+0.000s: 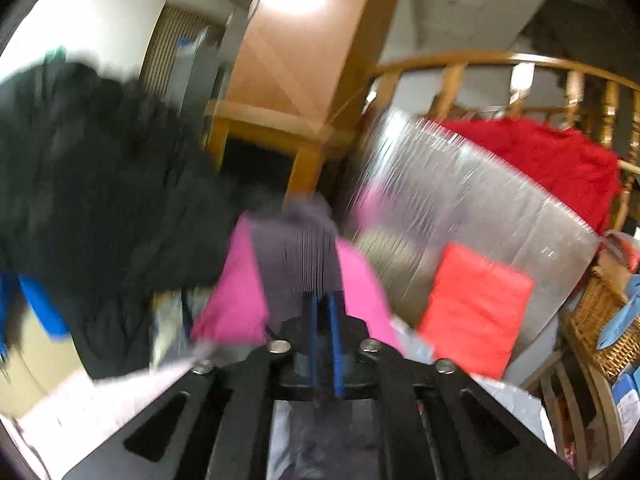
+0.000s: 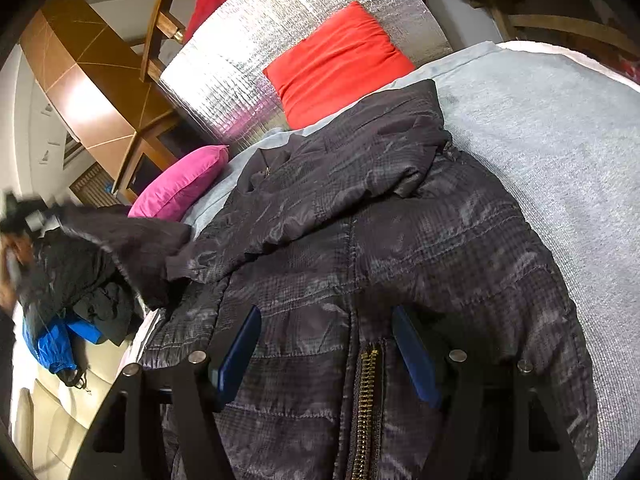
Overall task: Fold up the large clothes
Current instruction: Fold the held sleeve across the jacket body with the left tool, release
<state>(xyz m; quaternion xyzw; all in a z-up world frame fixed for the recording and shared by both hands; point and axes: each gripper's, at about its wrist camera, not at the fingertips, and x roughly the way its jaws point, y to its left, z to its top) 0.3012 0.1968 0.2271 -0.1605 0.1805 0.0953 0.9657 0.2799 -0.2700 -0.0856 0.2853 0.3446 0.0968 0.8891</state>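
- The dark quilted jacket (image 2: 360, 220) lay spread on the grey-blue bed cover (image 2: 540, 128), directly under the right tongs (image 2: 326, 344), whose jaws stood wide apart, gripping nothing.
- The left tongs (image 1: 324, 312) were clamped on its grey sleeve (image 1: 296, 256), pink pillow (image 1: 236, 292) beyond.

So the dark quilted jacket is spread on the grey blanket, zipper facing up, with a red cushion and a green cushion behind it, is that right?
Not quite. The cushion beside the red cushion is pink, not green; the right wrist view shows it plainly. The rest holds: the dark quilted jacket lies on the grey blanket with its zipper facing up.
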